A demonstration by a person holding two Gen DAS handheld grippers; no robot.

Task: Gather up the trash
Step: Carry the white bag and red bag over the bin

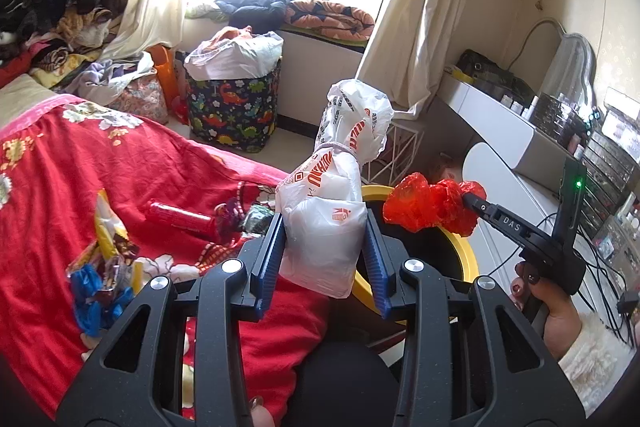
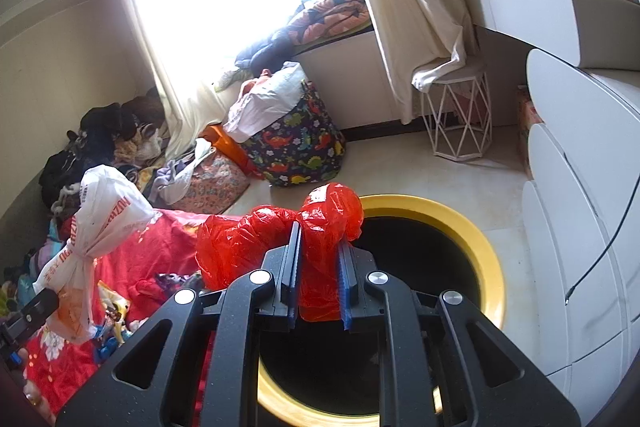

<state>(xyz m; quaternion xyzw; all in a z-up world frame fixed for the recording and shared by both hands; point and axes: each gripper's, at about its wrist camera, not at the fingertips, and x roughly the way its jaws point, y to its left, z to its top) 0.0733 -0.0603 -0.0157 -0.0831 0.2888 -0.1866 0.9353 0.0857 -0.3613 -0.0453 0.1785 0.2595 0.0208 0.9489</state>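
Note:
My left gripper (image 1: 325,227) is shut on a knotted white plastic bag (image 1: 332,211) with orange print, held over the bed's edge beside the yellow-rimmed black bin (image 1: 466,251). The bag also shows in the right wrist view (image 2: 100,227). My right gripper (image 2: 318,247) is shut on a crumpled red plastic bag (image 2: 280,239) and holds it above the bin's (image 2: 472,239) near rim; this red bag also shows in the left wrist view (image 1: 432,205). A red tube (image 1: 182,217) and colourful wrappers (image 1: 104,279) lie on the red bedspread (image 1: 120,171).
A dinosaur-print fabric basket (image 1: 232,107) full of clothes stands on the floor by the window. A white wire stool (image 2: 458,123) stands under the curtain. A white dresser (image 2: 580,207) with cables is right of the bin. Piled clothes (image 1: 52,11) cover the bed's far end.

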